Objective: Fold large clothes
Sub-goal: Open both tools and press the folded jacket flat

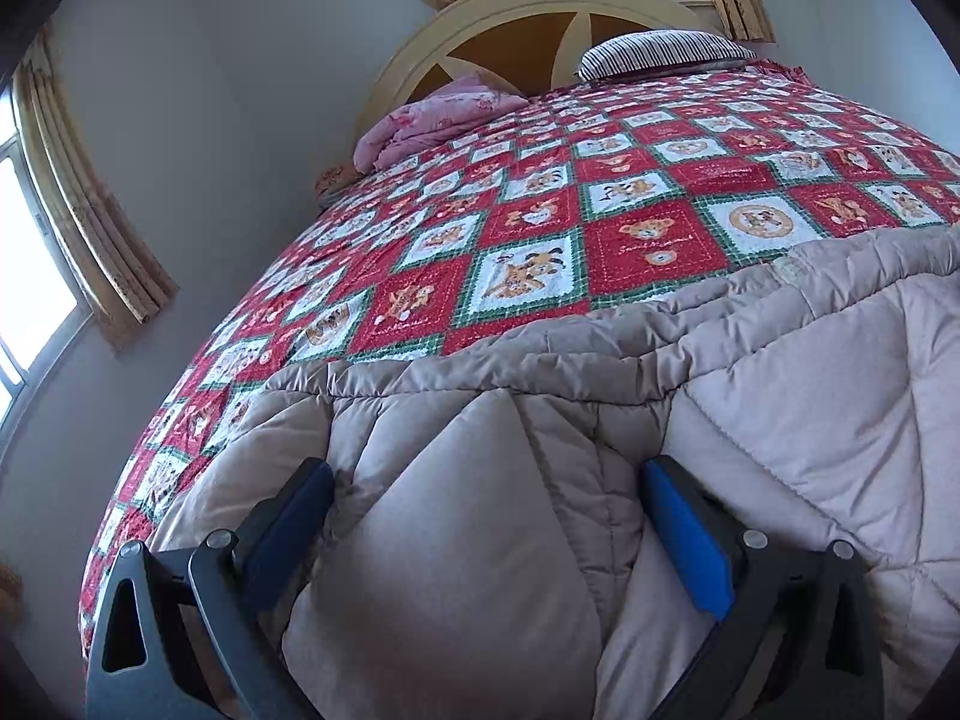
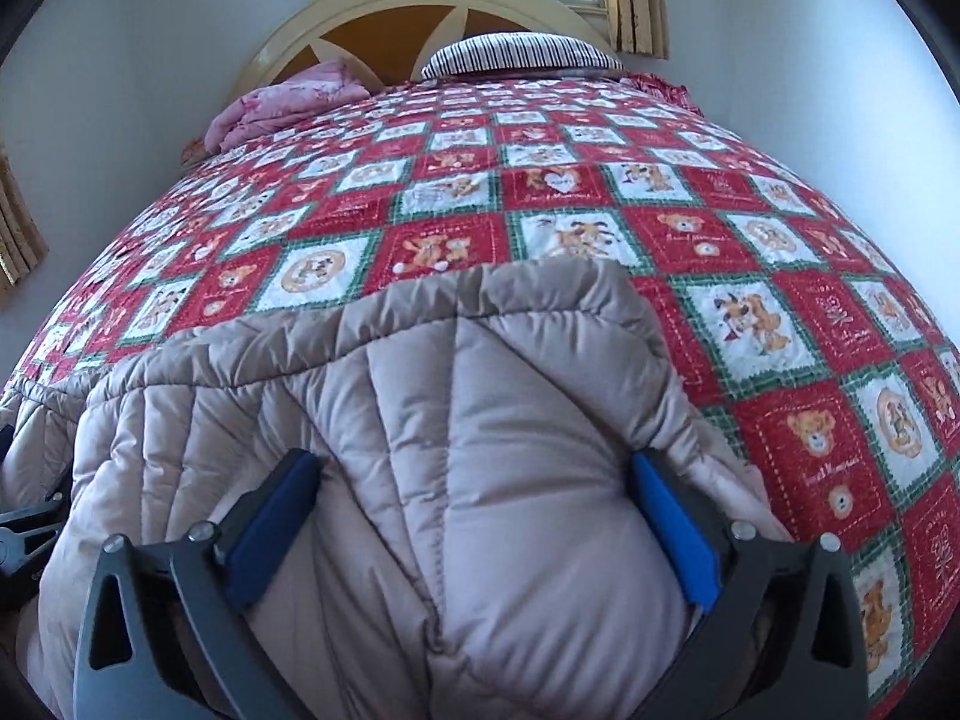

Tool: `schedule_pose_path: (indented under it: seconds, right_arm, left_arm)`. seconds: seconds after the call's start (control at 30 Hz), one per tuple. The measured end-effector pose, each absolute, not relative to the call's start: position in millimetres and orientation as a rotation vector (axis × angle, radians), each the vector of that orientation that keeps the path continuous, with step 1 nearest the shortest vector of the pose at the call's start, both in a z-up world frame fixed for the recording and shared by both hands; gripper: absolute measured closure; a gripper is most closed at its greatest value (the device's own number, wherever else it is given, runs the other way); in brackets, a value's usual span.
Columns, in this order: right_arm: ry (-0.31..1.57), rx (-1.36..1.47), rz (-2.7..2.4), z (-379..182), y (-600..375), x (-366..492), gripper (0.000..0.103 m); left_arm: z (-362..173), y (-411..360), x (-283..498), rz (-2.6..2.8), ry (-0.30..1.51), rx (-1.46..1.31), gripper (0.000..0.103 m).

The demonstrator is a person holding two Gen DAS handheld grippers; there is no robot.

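Left wrist view, lower frame: my left gripper (image 1: 489, 534) stood with jaws spread wide, a puffed fold of the beige quilted coat (image 1: 750, 420) bulging up between the blue pads (image 1: 690, 540). Whether those pads pressed the fabric or merely flanked it, I could not tell. Right wrist view, lower frame: my right gripper (image 2: 474, 516) showed the same posture, jaws at full spread around a thick padded bulge of the coat (image 2: 480, 396), the pads beside the fabric and seemingly not pinching it; I read this hand as released. The coat lay across the lower half of both frames, on the near part of the checked bedspread (image 1: 600, 192), its far edge running roughly straight across mid-frame. Beyond it, in the upper frame, a pink bundle (image 1: 432, 120) and a striped pillow (image 1: 660, 54) rested against the arched headboard (image 1: 480, 24).

Step in hand, as I judged it: a fold had been laid down and the grip let go. The next move would call for backing the jaws clear of the padding, then finding a fresh edge to pinch, firmly, since such thick filling springs open.
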State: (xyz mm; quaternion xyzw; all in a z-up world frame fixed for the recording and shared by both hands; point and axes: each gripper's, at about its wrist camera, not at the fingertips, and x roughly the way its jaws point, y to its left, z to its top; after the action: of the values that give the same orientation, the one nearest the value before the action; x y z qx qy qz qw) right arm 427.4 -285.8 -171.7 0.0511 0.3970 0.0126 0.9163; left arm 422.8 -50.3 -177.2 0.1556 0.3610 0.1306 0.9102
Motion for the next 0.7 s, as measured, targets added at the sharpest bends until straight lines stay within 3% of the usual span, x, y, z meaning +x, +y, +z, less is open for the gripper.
schedule_pose_path:
  seconds: [0.1,0.3,0.43,0.53,0.7]
  right_arm:
    - [0.82,0.104,0.024,-172.6,-286.3,428.1,0.0]
    - [0.823,0.096,0.018,-172.8,-285.4,428.9,0.0]
    - [0.823,0.096,0.018,-172.9,-285.2,429.0,0.0]
    - [0.824,0.091,0.016,-173.1,-285.2,428.4,0.0]
    - [0.829,0.068,-0.006,-171.8,-282.3,428.7,0.0]
  left_arm:
    - [-162.8,-46.0,415.6,0.234,0.766,0.316,0.001]
    - [-112.2,-5.5,375.8,0.274,0.604,0.301,0.001]
    - [-152.8,38.6,402.3,0.311,0.77,0.197,0.001]
    - [-165.1,56.0,411.0,0.289,0.784,0.067,0.001]
    - [-171.3,50.3,415.6,0.299,0.787,0.083,0.001]
